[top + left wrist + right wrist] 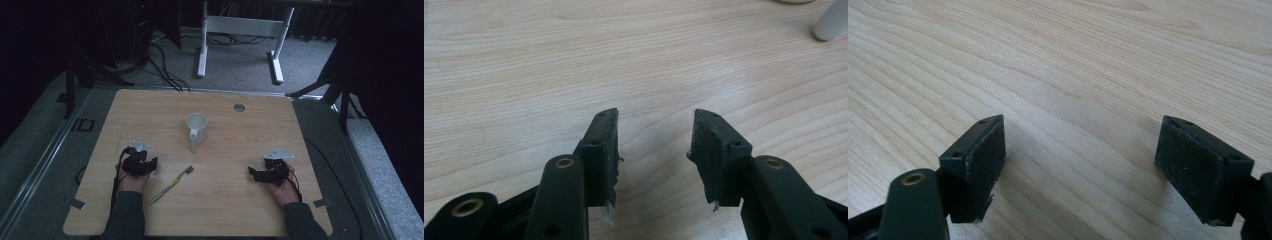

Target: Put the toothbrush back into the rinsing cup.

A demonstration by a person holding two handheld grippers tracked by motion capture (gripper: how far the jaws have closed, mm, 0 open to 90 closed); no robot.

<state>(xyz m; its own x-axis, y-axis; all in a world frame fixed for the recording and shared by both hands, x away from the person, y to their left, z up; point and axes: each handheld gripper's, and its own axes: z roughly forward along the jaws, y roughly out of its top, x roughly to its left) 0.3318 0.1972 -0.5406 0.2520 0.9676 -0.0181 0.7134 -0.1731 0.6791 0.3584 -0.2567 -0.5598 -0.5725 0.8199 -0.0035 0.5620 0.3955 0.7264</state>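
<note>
1. Where the dark room leaves it lit, a light wooden table (165, 107) carries everything, with a small grey round insert (239, 107) near its far edge.
2. Midway across and toward the far edge, a white mug (196, 126) stands upright, mouth up, its handle pointing to the near edge.
3. Nearer the near edge and left of centre, a green-handled toothbrush (171, 184) lies flat and diagonal, bristle head toward the mug, apart from it.
4. By the left edge, the left hand (131, 181) rests low on the wood, sleeve entering over the near edge; its left gripper (655, 150) points toward the far edge, jaws spread with bare wood between, just left of the toothbrush.
5. By the right edge, the right hand (284, 190) lies likewise; its right gripper (1080, 170) points toward the table's middle, jaws spread wider, nothing between.
</note>
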